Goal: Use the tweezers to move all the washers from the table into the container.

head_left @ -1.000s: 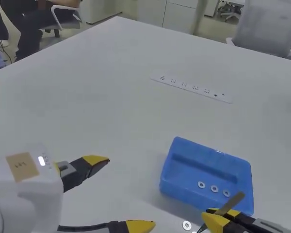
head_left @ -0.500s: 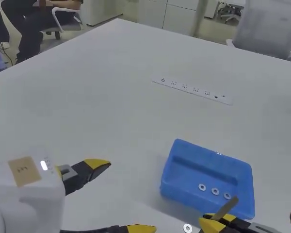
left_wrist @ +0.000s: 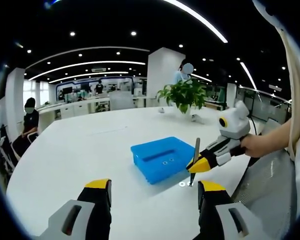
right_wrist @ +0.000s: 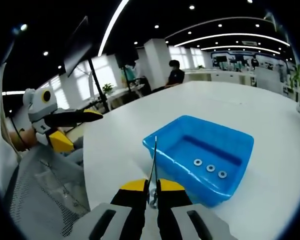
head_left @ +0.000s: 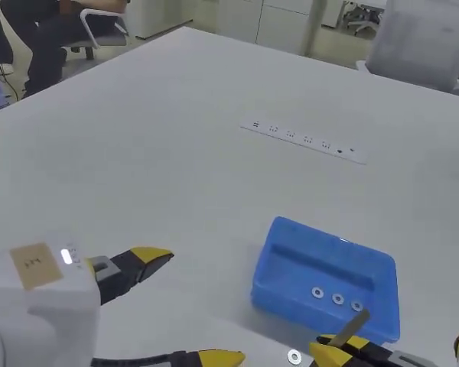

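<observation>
Your right gripper [right_wrist: 151,187] is pinched narrow on the tweezers [right_wrist: 153,160]; the jaws grip the shaft and the blade sticks out ahead of them. In the left gripper view the tweezers [left_wrist: 195,152] point tip-down at the table [left_wrist: 90,150], with the tip just beside the loose washer [left_wrist: 182,184]. Can't tell if they touch. In the head view that loose washer [head_left: 294,355] lies on the table [head_left: 176,153] just outside the near wall of the blue container [head_left: 291,252]. Three washers [head_left: 337,297] sit in a row on the container floor. Your left gripper [head_left: 191,306] has its jaws wide apart with nothing between them, over bare table and well apart from the container. A power strip [head_left: 302,139] lies farther back.
</observation>
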A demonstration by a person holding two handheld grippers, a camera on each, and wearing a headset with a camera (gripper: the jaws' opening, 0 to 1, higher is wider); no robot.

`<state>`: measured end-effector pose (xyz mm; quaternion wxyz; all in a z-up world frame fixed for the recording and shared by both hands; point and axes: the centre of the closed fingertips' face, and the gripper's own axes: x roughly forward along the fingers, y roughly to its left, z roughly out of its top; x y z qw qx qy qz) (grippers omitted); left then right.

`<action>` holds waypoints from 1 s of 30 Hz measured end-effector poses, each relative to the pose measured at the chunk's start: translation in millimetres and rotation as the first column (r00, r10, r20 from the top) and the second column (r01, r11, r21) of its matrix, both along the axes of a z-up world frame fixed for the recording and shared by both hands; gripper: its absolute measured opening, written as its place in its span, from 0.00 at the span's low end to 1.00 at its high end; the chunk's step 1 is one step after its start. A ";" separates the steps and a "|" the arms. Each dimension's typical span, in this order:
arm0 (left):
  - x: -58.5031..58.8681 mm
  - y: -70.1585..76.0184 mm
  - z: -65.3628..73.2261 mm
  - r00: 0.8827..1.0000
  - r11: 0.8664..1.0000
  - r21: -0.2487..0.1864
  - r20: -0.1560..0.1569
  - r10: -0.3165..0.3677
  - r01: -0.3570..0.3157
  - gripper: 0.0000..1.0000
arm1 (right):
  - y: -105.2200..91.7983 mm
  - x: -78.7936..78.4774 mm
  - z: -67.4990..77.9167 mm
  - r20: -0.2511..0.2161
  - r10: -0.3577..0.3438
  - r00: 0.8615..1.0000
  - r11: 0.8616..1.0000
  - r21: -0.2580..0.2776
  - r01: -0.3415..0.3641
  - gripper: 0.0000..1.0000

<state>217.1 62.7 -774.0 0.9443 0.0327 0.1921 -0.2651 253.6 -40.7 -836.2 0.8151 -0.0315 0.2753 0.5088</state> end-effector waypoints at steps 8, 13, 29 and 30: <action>0.6 1.5 0.3 1.000 1.000 -0.001 0.003 0.005 -0.005 0.70 | -2.1 -10.1 0.6 0.050 0.054 0.997 0.997 -0.055 -0.051 0.04; 1.1 0.7 0.3 1.000 1.000 -0.001 0.004 0.003 -0.003 0.70 | -0.3 -11.8 -0.1 0.091 0.091 0.992 0.991 -0.101 -0.082 0.03; 1.9 0.9 0.9 1.000 1.000 -0.001 0.005 0.006 -0.006 0.70 | 1.0 -0.3 18.0 0.027 0.021 0.999 1.000 -0.007 -0.020 0.03; 1.8 0.6 0.7 1.000 1.000 0.002 0.005 0.005 -0.005 0.70 | 0.9 2.1 21.9 0.026 0.015 1.000 1.000 0.004 -0.015 0.03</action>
